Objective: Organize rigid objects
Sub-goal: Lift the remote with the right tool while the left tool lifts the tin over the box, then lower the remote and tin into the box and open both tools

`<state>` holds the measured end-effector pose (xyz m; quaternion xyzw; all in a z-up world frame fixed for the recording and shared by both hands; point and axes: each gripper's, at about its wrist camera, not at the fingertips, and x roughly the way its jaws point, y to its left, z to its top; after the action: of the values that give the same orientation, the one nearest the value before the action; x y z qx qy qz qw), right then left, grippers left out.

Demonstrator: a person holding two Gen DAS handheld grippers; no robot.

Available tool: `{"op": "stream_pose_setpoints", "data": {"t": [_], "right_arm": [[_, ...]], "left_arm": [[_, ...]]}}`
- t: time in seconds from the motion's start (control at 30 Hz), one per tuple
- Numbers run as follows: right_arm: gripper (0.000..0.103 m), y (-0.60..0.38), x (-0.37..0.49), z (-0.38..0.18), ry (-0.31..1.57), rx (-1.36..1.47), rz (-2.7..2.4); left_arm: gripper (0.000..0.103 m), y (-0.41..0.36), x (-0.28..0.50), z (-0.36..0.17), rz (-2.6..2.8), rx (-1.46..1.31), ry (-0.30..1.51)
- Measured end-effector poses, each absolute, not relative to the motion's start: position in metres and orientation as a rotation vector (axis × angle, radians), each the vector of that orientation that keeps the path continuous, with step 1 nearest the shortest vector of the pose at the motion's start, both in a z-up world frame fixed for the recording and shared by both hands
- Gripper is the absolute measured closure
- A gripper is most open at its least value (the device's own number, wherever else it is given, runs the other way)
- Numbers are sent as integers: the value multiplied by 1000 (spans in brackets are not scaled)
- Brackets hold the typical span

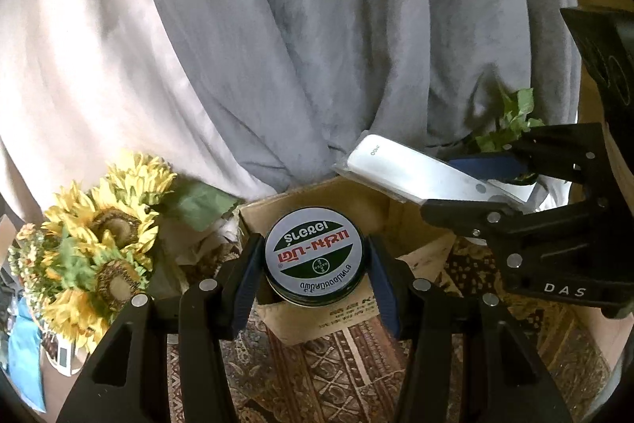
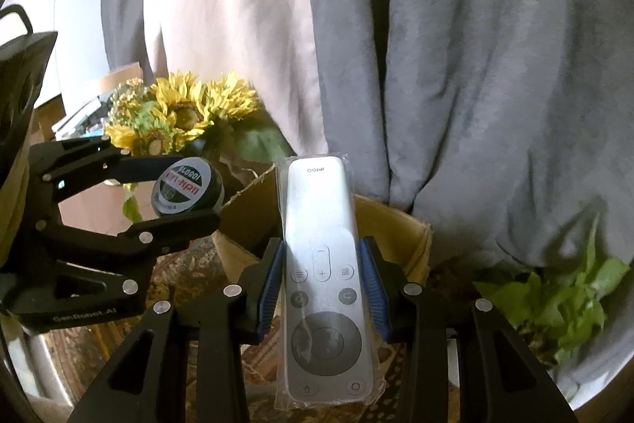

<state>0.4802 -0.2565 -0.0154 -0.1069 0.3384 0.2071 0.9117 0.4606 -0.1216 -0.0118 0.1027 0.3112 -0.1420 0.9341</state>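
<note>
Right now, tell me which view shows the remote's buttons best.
The right wrist view: the white remote faces the camera, buttons visible, clamped in the right gripper. The left wrist view shows it only edge-on, no buttons.

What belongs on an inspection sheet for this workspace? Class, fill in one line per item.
Surface: patterned rug under an open cardboard box.
Job's things: round tin; white remote in a clear sleeve.
Clutter: sunflowers; leafy plant.
Grippers: left gripper shut on the tin; right gripper shut on the remote; both near the box.
Cables: nothing seen.
Surroundings: grey and pale curtains behind.
</note>
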Motion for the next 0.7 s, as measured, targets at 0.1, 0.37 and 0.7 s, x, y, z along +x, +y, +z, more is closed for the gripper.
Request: {"op": "stream_pose_setpoints", "data": {"t": [0.1, 0.37, 0.7], "right_arm": [[63, -253, 496, -21, 726, -237, 454], [63, -250, 534, -42, 808, -307, 496], [63, -241, 568, -75, 891, -387, 529]], "left_arm": [[52, -123, 475, -19, -291, 223, 667], [52, -128, 510, -40, -293, 247, 748], [52, -128, 549, -71, -310, 274, 867]]}}
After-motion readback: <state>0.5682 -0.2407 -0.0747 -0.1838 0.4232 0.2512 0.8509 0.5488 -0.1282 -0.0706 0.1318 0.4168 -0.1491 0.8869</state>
